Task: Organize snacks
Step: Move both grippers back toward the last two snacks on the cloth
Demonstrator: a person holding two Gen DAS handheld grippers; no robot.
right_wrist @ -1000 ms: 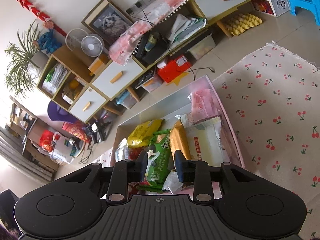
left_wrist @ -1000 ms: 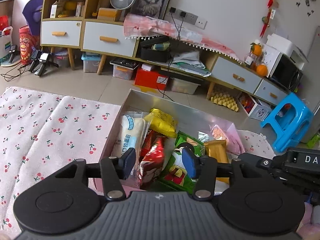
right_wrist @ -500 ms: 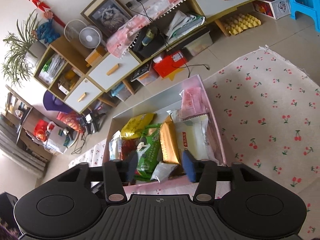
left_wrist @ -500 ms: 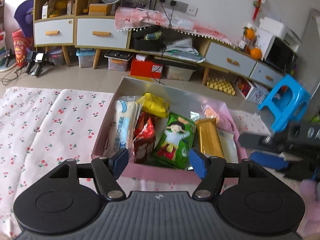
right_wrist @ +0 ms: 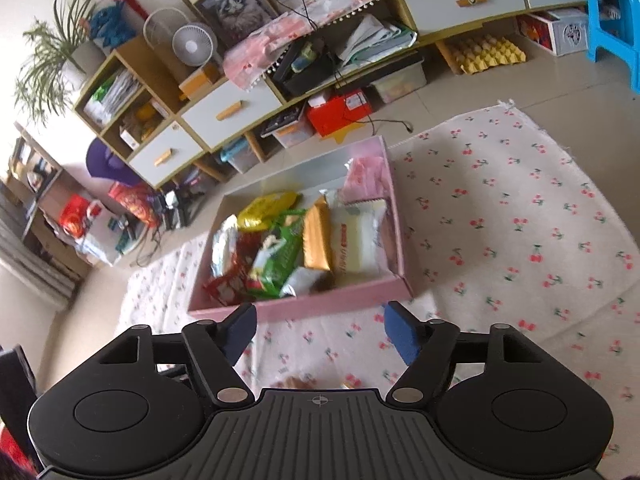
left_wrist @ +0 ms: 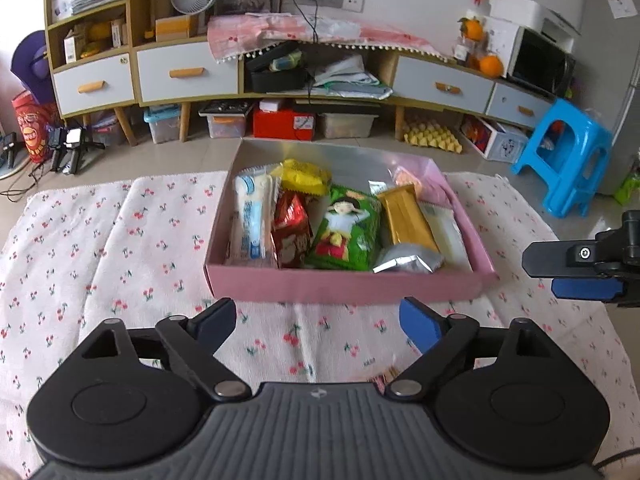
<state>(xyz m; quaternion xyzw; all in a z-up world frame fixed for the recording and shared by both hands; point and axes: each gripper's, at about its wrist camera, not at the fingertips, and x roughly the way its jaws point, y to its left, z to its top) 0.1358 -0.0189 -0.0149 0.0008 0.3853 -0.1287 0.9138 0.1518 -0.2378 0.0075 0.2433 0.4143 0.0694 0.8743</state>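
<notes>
A shallow pink box (left_wrist: 344, 284) (right_wrist: 332, 300) lies on the cherry-print cloth (left_wrist: 120, 240) (right_wrist: 520, 220) and holds several snack packs. Among them are a green bag (left_wrist: 348, 232) (right_wrist: 280, 256), a gold bar (left_wrist: 408, 220) (right_wrist: 318, 240), a red bag (left_wrist: 290, 228), a white-blue pack (left_wrist: 250, 216), a yellow bag (left_wrist: 304, 176) (right_wrist: 266, 210) and a silver pouch (left_wrist: 408, 260) (right_wrist: 302, 280). My left gripper (left_wrist: 318, 324) hangs just short of the box's near wall, its jaws opening with nothing between them. My right gripper (right_wrist: 320, 334) is also opening and empty, near the same wall; one of its fingers (left_wrist: 580, 276) shows at the right edge.
A low cabinet (left_wrist: 280, 80) with drawers, storage bins and a red box (left_wrist: 284, 124) lines the far wall. A blue plastic stool (left_wrist: 564, 160) stands on the tiled floor at the right. Small snack pieces (right_wrist: 304, 382) lie on the cloth under the right gripper.
Both grippers have drawn back out of the box toward its near side and spread their jaws wider. The green bag and the silver pouch now lie free inside the box.
</notes>
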